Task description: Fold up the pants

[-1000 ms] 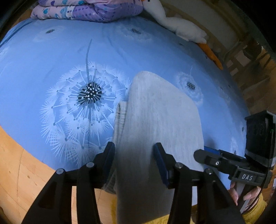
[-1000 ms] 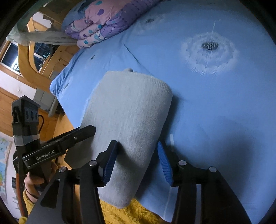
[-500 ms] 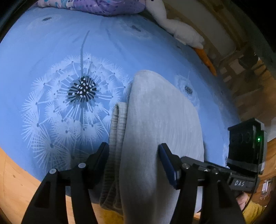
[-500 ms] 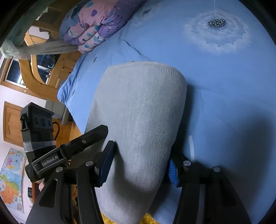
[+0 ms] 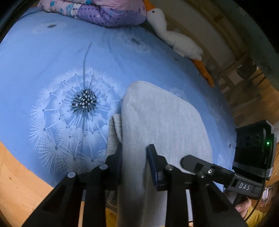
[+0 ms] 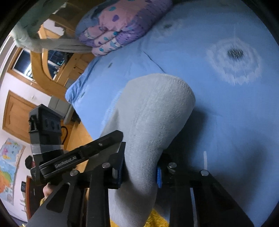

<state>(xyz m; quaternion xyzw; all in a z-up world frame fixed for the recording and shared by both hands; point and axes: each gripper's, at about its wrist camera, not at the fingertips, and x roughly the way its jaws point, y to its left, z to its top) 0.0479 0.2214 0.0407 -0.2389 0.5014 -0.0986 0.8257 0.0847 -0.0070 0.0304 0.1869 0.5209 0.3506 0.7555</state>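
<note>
Grey folded pants (image 5: 162, 122) lie on a blue dandelion-print bed sheet (image 5: 52, 69), their near end hanging over the bed's front edge. My left gripper (image 5: 135, 157) is closing on the left side of that near end, with fabric bunched between its jaws. In the right wrist view the same pants (image 6: 157, 111) bulge upward, and my right gripper (image 6: 140, 167) is closing on their right side, blue pads pressing the cloth. Each gripper shows in the other's view: the right gripper (image 5: 218, 171) and the left gripper (image 6: 78, 153). A ribbed cuff (image 5: 113, 132) pokes out at the left.
A folded purple and pink quilt (image 5: 97, 10) lies at the head of the bed, beside a white goose plush toy (image 5: 176, 40). A wooden bed frame (image 5: 15, 188) runs along the near edge. A person's hand (image 5: 242, 206) and yellow sleeve show at lower right.
Both grippers' jaws have narrowed from open around the pants to pinching the fabric. The right side of the pants has bunched and lifted slightly off the sheet.
</note>
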